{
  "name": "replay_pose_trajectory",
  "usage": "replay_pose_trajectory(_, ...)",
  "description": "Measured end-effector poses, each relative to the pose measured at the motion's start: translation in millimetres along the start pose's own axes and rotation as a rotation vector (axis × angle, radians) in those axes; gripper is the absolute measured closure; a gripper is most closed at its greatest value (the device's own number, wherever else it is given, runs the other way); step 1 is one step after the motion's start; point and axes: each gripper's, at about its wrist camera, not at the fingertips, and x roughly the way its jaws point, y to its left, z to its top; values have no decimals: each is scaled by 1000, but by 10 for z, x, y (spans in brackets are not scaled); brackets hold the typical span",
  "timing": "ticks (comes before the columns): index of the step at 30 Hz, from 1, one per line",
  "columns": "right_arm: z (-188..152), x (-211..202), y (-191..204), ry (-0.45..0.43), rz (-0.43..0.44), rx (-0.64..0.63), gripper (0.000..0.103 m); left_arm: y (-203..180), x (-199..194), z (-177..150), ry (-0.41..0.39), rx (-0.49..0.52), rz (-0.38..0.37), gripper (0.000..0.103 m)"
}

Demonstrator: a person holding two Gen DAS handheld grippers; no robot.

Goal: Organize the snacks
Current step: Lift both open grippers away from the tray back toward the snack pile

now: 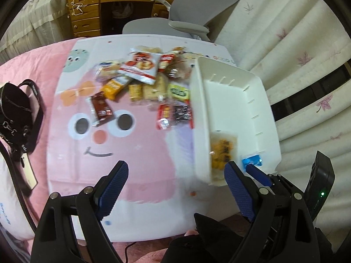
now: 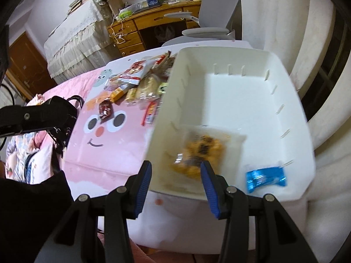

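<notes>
Two snacks already sitting in the white bin (image 2: 230,100) | pile of snacks (image 1: 142,83) waiting on bench (image 1: 131,164) | I'm hovering both fingers apart, left gripper (image 1: 175,184) and right gripper (image 2: 176,182) empty | risk: my right fingers clipping the bin's near wall, tipping it.

the bin (image 2: 252,100) is plain white, holding a blue wrapper (image 2: 265,178) and a clear packet of orange and dark bits (image 2: 204,151). the tabletop (image 1: 131,157) shows a pink cartoon face. the bag (image 1: 19,114) at left is black, the far desk (image 1: 87,8) honey-brown.
</notes>
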Motion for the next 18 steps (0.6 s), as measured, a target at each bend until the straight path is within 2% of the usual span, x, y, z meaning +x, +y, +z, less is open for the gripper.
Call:
replay_pose_trajectory(15, -225, 304, 1005, -2, -13, 124, 55, 1048, -232, -44, 32, 67, -1, 15)
replay_pose_trajectory(18, -254, 374, 1133, 3, -21, 155, 48, 1239, -228, -33, 46, 64, -5, 15)
